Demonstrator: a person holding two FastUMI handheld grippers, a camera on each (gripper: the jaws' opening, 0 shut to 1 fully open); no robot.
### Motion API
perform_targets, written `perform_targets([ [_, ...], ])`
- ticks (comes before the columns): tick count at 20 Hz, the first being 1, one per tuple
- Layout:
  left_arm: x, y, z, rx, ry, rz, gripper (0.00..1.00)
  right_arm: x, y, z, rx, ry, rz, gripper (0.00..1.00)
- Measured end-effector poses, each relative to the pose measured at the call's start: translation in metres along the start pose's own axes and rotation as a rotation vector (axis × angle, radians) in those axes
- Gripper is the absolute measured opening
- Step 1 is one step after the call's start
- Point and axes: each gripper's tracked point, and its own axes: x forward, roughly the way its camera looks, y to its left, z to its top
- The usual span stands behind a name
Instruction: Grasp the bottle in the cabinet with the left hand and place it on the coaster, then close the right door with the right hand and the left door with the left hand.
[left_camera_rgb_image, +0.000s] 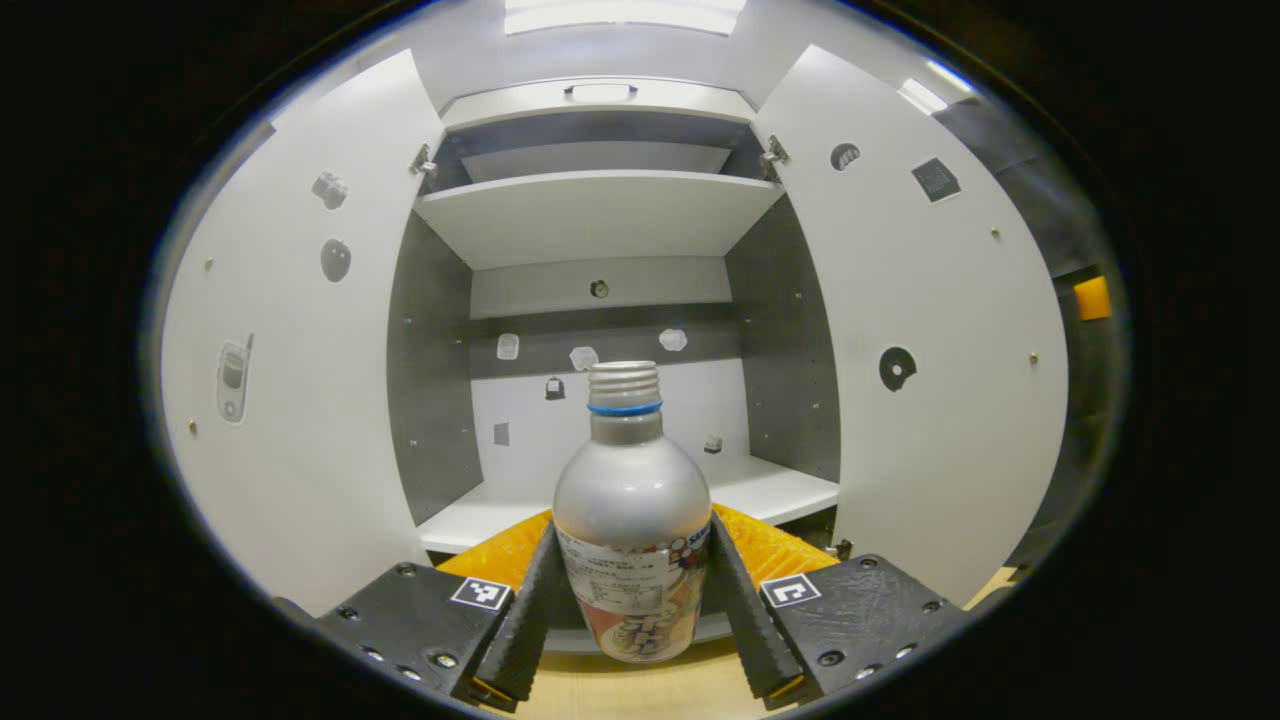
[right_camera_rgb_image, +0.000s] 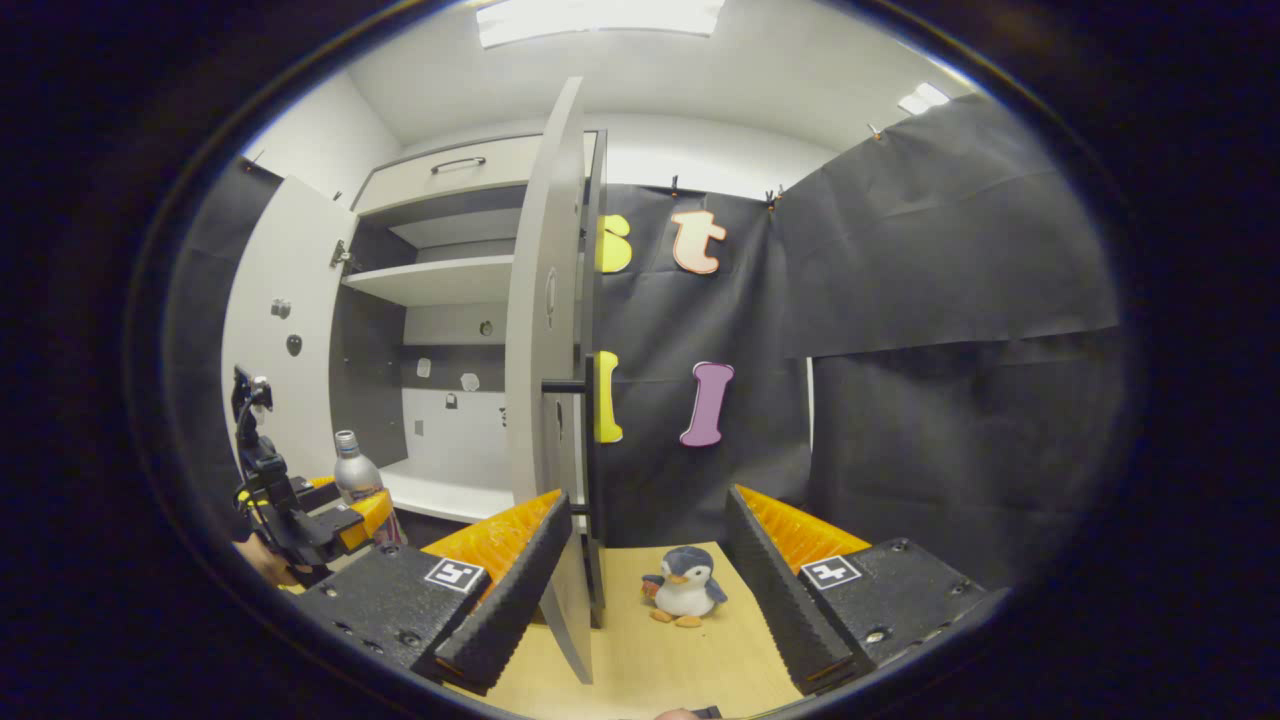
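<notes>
The left door (left_camera_rgb_image: 300, 330) stands swung wide, and beside it the left hand-held gripper (left_camera_rgb_image: 633, 600) is clenched on the lower body of the silver aluminium bottle (left_camera_rgb_image: 632, 510), both fingers pressed against its labelled sides, the bottle upright and held out in front of the open cabinet (left_camera_rgb_image: 600, 220) rather than on its lower shelf (left_camera_rgb_image: 770, 490). In the right gripper view the same bottle (right_camera_rgb_image: 358, 480) shows held above the bench (right_camera_rgb_image: 650, 660) near the cabinet front. The coaster cannot be made out in either view, so the main risk, as I judge it, is setting the bottle down off its mark, or tipping it, since the grip is low on a smooth, rounded body with no cap. Farther right, the right door (right_camera_rgb_image: 545, 330) stands edge-on just ahead of the right hand-held gripper (right_camera_rgb_image: 640, 600), whose fingers are spread with nothing between them. A toy penguin (right_camera_rgb_image: 686, 590) sits on the bench just beyond that door's foot, and a careless push could glance off the thin edge or knock the toy.
</notes>
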Motion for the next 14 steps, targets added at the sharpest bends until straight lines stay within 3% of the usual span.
perform_targets([
  [14,-0.055,-0.027,-0.078,-0.013,0.139,-0.027,0.80,0.009,0.022,-0.007,0.005,0.011,0.077,0.99],
])
